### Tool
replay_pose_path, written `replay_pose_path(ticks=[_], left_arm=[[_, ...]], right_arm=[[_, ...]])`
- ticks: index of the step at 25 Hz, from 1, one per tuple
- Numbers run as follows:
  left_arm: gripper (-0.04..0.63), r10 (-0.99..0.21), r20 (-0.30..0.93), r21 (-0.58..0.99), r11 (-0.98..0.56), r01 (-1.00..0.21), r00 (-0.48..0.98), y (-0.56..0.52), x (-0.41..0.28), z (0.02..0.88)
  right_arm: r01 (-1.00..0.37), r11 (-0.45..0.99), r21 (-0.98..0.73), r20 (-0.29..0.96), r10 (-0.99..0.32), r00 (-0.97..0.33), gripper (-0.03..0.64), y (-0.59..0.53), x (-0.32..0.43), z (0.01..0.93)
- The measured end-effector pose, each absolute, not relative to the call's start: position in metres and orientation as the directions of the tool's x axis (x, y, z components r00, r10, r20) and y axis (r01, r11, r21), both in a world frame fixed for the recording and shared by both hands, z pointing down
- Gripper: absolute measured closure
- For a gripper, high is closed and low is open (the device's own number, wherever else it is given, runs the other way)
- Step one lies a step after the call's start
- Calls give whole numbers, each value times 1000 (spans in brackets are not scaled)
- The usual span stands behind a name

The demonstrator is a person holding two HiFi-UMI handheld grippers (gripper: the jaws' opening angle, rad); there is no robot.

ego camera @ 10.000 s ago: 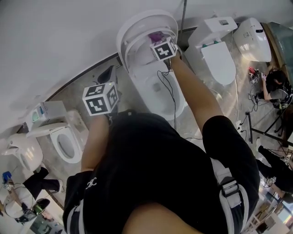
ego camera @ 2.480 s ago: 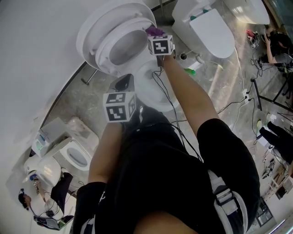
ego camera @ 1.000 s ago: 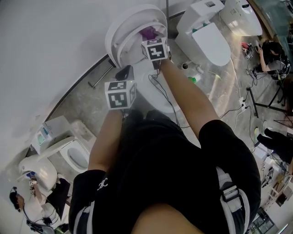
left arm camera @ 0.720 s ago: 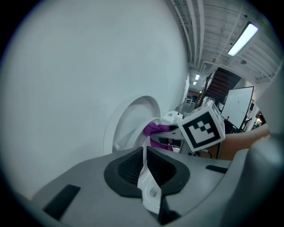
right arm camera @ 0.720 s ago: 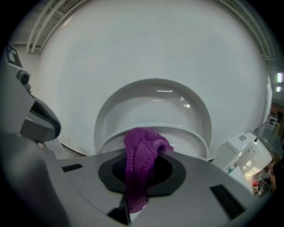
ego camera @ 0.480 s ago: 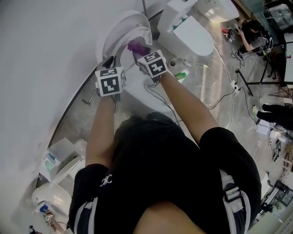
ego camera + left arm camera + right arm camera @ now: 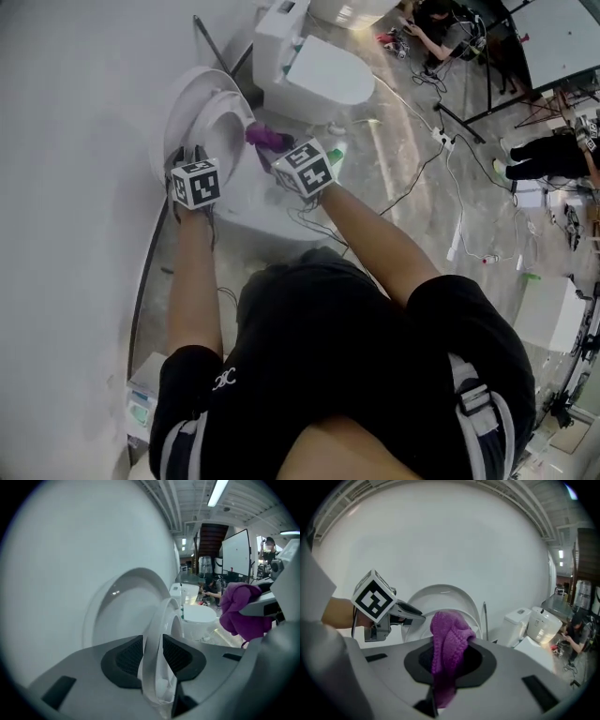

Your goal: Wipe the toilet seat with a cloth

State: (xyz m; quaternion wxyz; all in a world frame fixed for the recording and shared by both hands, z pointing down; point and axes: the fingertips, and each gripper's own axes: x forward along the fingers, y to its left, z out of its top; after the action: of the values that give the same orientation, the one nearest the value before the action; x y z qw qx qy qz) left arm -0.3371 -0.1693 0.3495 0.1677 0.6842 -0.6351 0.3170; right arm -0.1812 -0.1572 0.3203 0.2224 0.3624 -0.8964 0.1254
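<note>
The white toilet stands against the wall with lid (image 7: 186, 105) and seat (image 7: 221, 114) raised. My left gripper (image 7: 193, 157) reaches the upright seat rim (image 7: 164, 616). Its jaws are opening, with the rim between the dark pads (image 7: 125, 657), which flank it closely without clearly pressing. My right gripper (image 7: 278, 148) is shut on a purple knitted cloth (image 7: 447, 644), which bulges out above its jaws. It hangs just right of the seat, near the bowl. The cloth (image 7: 241, 611) also shows at the right in the left gripper view.
A white curved wall (image 7: 75, 187) runs along the left. A second toilet (image 7: 314, 70) stands behind, a green bottle (image 7: 336, 150) lies on the floor beside the bowl, and cables (image 7: 422, 159) trail across the tiles. People and gear (image 7: 441, 14) are at the far back.
My left gripper has risen from beside the bowl up to the raised seat's rim. The right gripper with the cloth has shifted right of the seat. The head view swung round.
</note>
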Motion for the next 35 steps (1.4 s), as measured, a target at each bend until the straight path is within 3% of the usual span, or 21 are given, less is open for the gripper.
replay_pose_path(ticks=[9, 15, 24, 30, 35], left_arm=[[485, -724, 687, -203, -119, -972, -55, -185, -334, 369], [485, -756, 645, -320, -139, -937, -108, -166, -318, 358], [492, -734, 669, -283, -108, -953, -116, -167, -325, 361], [494, -674, 738, -202, -249, -947, 20, -151, -290, 358], [491, -485, 802, 56, -522, -851, 350, -111, -212, 367]], right_arm=[[-717, 694, -62, 503, -599, -624, 565, -142, -135, 317], [-703, 707, -71, 497, -586, -640, 565, -130, -118, 321], [-674, 732, -100, 497, -550, -671, 565, -138, -118, 328], [-682, 720, -130, 502, -545, -671, 565, -137, -98, 338], [-689, 708, -155, 510, -540, -670, 565, -133, -72, 351]])
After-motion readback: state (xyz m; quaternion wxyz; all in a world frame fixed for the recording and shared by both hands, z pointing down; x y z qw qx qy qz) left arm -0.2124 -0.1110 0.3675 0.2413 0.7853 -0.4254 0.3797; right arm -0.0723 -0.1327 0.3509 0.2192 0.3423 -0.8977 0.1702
